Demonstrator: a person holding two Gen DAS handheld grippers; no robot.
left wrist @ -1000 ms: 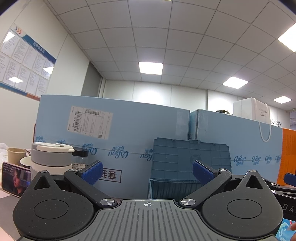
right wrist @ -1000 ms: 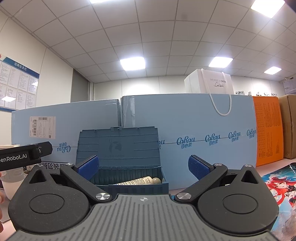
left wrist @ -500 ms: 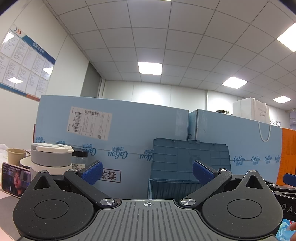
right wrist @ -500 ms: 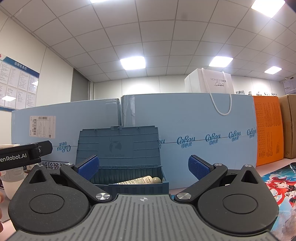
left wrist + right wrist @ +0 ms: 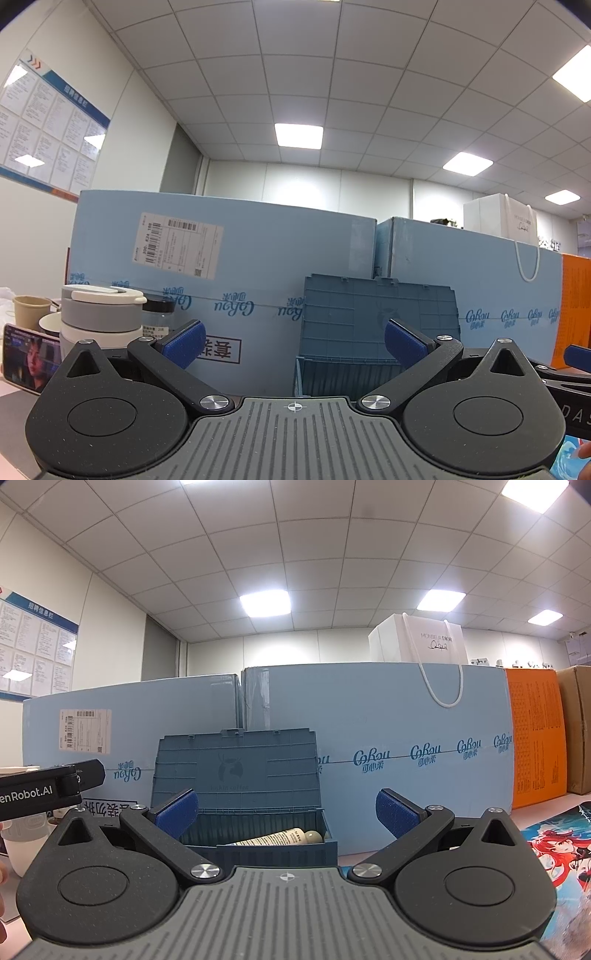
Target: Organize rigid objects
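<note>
A dark blue plastic crate (image 5: 258, 840) with its lid (image 5: 236, 768) raised stands ahead, in front of large light blue boxes. A cream tube (image 5: 277, 837) lies inside it. The crate also shows in the left wrist view (image 5: 369, 332). My left gripper (image 5: 294, 341) is open and empty, level with the crate and short of it. My right gripper (image 5: 284, 810) is open and empty, facing the crate's open front. The left gripper's body (image 5: 44, 790) shows at the left edge of the right wrist view.
Stacked grey and white containers (image 5: 99, 317), a dark-lidded jar (image 5: 157, 317), a beige cup (image 5: 29, 310) and a phone (image 5: 29, 358) stand at the left. A white paper bag (image 5: 417, 642) sits on the blue boxes (image 5: 406, 738). An orange box (image 5: 535, 738) and a printed mat (image 5: 561, 845) are at the right.
Both grippers have stayed open and almost still; the view has barely shifted.
</note>
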